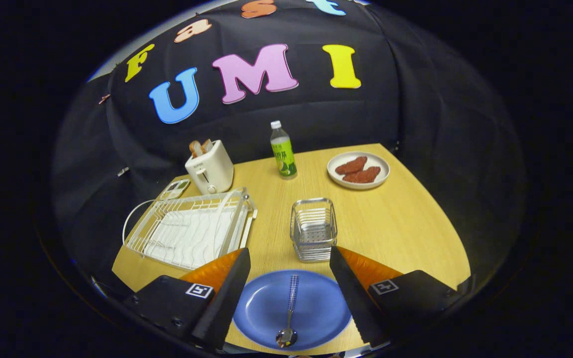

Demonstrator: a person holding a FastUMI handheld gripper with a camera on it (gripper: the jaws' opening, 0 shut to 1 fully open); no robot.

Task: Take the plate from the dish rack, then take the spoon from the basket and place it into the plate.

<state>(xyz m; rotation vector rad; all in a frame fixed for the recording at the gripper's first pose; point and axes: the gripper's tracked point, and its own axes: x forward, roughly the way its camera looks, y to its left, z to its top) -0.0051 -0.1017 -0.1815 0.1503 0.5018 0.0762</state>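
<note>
A blue plate (316,311) lies flat on the wooden table (391,223), between my two fingers and below them. A metal spoon (290,313) rests in the plate, its bowl toward me and its handle pointing at the basket. My gripper (289,258) is open, hanging above the plate with nothing between its fingers (229,293). The wire basket (313,234) stands just beyond the fingertips. The white dish rack (192,228) sits on the table ahead and to the left of the left finger.
A white toaster (210,167) with bread stands behind the rack, with a small device (175,189) beside it. A green-labelled bottle (283,150) is at the back centre. A white plate with reddish food (358,170) is at the back right.
</note>
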